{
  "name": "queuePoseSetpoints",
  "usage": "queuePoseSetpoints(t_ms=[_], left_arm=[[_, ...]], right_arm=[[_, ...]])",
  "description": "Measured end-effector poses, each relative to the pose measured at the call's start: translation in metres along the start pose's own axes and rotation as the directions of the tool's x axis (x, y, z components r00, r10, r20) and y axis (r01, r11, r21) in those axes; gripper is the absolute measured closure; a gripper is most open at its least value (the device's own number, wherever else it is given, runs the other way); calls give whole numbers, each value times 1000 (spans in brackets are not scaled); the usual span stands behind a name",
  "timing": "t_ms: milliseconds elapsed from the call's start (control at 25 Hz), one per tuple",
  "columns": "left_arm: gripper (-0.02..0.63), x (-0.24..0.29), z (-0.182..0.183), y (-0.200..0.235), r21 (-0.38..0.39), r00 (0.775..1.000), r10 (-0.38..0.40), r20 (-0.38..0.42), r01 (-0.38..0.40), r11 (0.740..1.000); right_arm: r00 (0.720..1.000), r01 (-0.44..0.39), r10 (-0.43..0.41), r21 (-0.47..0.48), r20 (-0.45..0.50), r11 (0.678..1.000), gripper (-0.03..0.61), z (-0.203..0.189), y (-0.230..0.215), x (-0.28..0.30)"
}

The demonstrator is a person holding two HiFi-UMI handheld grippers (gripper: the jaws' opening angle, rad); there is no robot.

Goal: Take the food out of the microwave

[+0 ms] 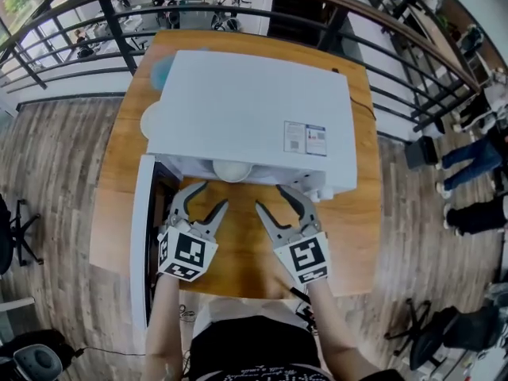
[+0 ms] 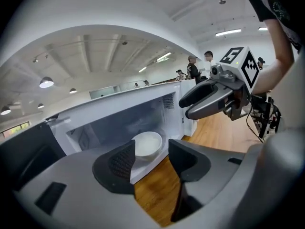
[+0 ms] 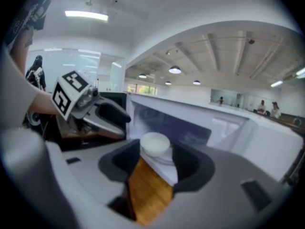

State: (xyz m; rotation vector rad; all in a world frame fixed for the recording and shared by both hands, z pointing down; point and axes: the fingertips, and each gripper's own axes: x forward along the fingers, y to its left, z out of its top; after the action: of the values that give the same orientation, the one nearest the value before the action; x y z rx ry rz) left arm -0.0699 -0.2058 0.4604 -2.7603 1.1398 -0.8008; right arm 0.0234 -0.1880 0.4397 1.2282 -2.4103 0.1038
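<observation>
A white microwave (image 1: 254,109) stands on a wooden table (image 1: 238,252) with its door (image 1: 141,236) swung open to the left. Inside, near the front of the cavity, sits a white bowl (image 1: 232,170), also seen as the bowl (image 2: 147,144) and the bowl (image 3: 155,143). My left gripper (image 1: 217,194) and right gripper (image 1: 268,196) hover side by side over the table just in front of the opening. Both stand open with nothing between the jaws. The bowl lies a short way ahead of them, untouched.
A light blue plate (image 1: 155,74) and a white plate (image 1: 149,121) peek out behind the microwave's left side. Black railings (image 1: 381,46) run behind the table. People stand at the far right (image 1: 476,173). Office chairs (image 1: 429,332) sit on the wood floor.
</observation>
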Motion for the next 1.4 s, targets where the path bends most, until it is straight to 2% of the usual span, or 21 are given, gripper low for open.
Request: queuePoseSetpoints(t_ms=[200, 440, 560, 880, 1120, 1400], left_arm=[[356, 13, -13, -1, 17, 998, -49, -27, 49, 999], [337, 28, -16, 4, -4, 995, -99, -22, 99, 995], [330, 36, -18, 9, -9, 994, -102, -29, 102, 995], [327, 50, -46, 12, -10, 985, -118, -128, 117, 993], [307, 60, -51, 11, -42, 978, -156, -141, 152, 988], [305, 76, -58, 12, -33, 970, -171, -174, 168, 985]], right_arm=[[999, -19, 19, -13, -30, 1000, 350, -10, 2, 19], [998, -34, 32, -28, -60, 999, 345, -19, 3, 40], [996, -33, 31, -25, -81, 999, 342, -25, 0, 50], [994, -32, 31, -7, -107, 999, 339, -36, 0, 75], [987, -39, 34, -29, -155, 999, 322, -45, 1, 92], [974, -42, 25, -70, -225, 997, 307, -60, -5, 104]])
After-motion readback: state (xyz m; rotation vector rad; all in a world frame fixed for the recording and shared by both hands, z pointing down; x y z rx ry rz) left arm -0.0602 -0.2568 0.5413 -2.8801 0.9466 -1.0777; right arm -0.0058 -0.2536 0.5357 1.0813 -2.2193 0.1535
